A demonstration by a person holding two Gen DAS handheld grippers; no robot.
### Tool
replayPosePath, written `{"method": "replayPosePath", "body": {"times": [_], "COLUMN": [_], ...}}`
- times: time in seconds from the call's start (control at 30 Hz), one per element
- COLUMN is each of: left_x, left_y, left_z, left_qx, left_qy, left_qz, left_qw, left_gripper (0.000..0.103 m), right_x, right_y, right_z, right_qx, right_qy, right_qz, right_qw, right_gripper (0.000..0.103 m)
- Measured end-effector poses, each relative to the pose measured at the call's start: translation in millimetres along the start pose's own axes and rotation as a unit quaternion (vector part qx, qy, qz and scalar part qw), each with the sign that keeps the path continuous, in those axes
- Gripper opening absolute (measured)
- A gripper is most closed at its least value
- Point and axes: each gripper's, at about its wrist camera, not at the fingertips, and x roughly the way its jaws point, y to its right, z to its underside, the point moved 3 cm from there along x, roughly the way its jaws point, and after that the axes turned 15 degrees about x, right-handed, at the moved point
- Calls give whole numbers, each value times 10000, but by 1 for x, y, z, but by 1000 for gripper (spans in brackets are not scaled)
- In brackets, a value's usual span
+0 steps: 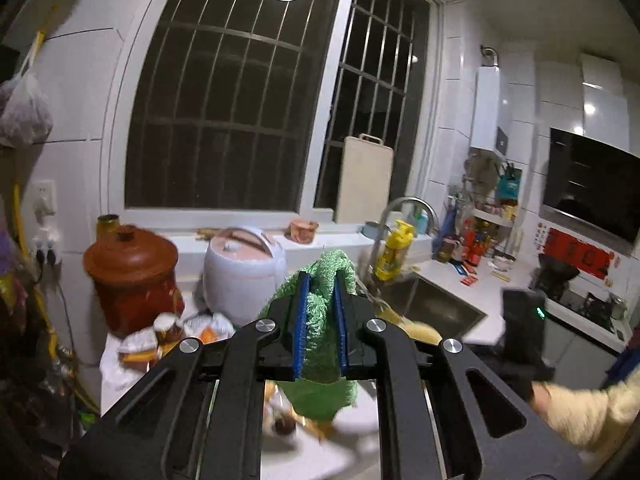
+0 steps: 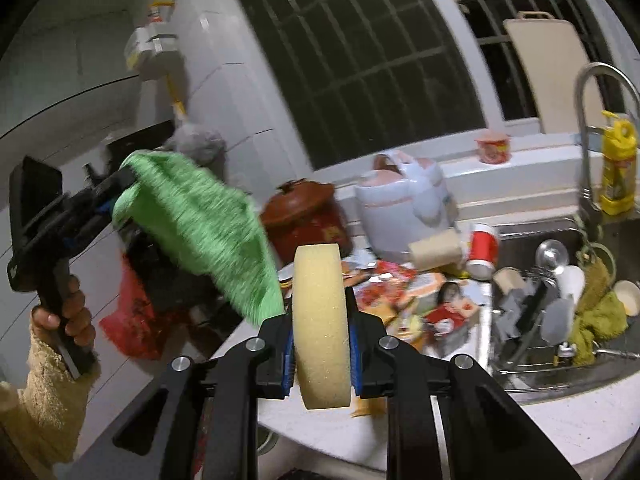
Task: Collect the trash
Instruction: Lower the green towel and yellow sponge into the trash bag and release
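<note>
Trash wrappers (image 1: 176, 336) lie blurred on the counter (image 1: 476, 292) by the brown pot (image 1: 132, 268) in our left wrist view, where our left gripper (image 1: 320, 312) is raised and clamps a green cloth (image 1: 324, 344) between its blue pads. In our right wrist view our right gripper (image 2: 322, 344) grips a yellow sponge (image 2: 318, 320) upright above the red and orange wrappers (image 2: 404, 292) beside the sink (image 2: 560, 384), and our left hand (image 2: 66, 316) holds its gripper (image 2: 116, 196) high, the cloth (image 2: 200, 232) hanging down.

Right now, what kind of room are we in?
A home kitchen, most likely. There is a sink full of dishes under a curved faucet, a white rice cooker on the counter, and a dark range hood over a stove.
</note>
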Motion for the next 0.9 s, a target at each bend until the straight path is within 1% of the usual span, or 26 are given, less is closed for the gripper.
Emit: {"method": "replayPosePath", "body": {"times": [0.03, 0.1, 0.2, 0.3, 0.33, 0.37, 0.4, 0.43, 0.47, 0.5, 0.53, 0.57, 0.6, 0.63, 0.67, 0.7, 0.73, 0.77, 0.8, 0.83, 0.87, 0.9], "left_x": [-14, -38, -63, -68, -66, -65, -59, -51, -46, -40, -35, -27, -18, -7, -2, 6, 12, 23, 30, 33, 39, 42], "left_y": [3, 8, 13, 16, 16, 16, 16, 17, 18, 22, 23, 24, 25, 27, 32, 36, 40, 45, 48, 50, 52, 54], "left_z": [7, 25, 58, 105, 129, 144, 174, 202, 226, 252, 279, 314, 346, 387, 415, 445, 467, 501, 524, 538, 559, 576], "left_qx": [7, -55, -442, -779, -973, -1076, -1258, -1356, -1367, -1419, -1551, -1757, -1933, -2125, -2184, -2236, -2257, -2276, -2350, -2388, -2398, -2389], "left_qy": [-34, -248, -631, -1267, -1563, -1721, -2012, -2355, -2621, -2830, -2993, -3177, -3375, -3690, -3878, -4080, -4231, -4512, -4667, -4760, -4936, -5087], "left_qz": [3, 34, 170, 102, 61, 61, 58, -27, -58, -28, -7, 28, 58, 44, 61, 73, 106, 117, 163, 189, 157, 104], "left_qw": [10000, 9997, 9969, 9888, 9829, 9792, 9714, 9624, 9553, 9486, 9415, 9317, 9212, 9048, 8955, 8852, 8775, 8628, 8525, 8462, 8358, 8270], "left_gripper": [11, 11, 11, 11, 11, 11, 11, 11, 11, 11, 11, 11, 11, 11, 11, 11, 11, 11, 11, 11, 12, 15], "right_x": [-2, -3, 3, 20, 29, 40, 49, 58, 68, 84, 91, 102, 117, 130, 145, 155, 167, 179, 186, 196, 205, 211], "right_y": [-5, -19, -33, -36, -33, -29, -24, -20, -14, -4, 3, 12, 26, 38, 54, 63, 76, 89, 97, 110, 120, 128], "right_z": [4, 19, 47, 80, 96, 114, 130, 145, 161, 190, 207, 226, 254, 277, 308, 326, 351, 376, 391, 412, 431, 442], "right_qx": [-60, -255, -487, -415, -331, -246, -172, -118, -71, -58, -42, 8, 69, 127, 151, 142, 55, -86, -120, -152, -254, -327], "right_qy": [-75, -341, -823, -1430, -1706, -1970, -2171, -2329, -2507, -2786, -2925, -3086, -3309, -3501, -3741, -3863, -4026, -4180, -4284, -4418, -4533, -4617], "right_qz": [-60, -198, -245, -269, -249, -195, -154, -107, -25, 172, 269, 378, 572, 721, 934, 1059, 1218, 1433, 1550, 1697, 1885, 2021], "right_qw": [9999, 9989, 9951, 9885, 9845, 9799, 9759, 9724, 9680, 9602, 9559, 9504, 9419, 9338, 9225, 9162, 9072, 8970, 8901, 8808, 8708, 8631], "right_gripper": [21, 21, 21, 21, 21, 21, 21, 21, 21, 21, 21, 20, 20, 20, 20, 20, 20, 20, 20, 20, 21, 23]}}
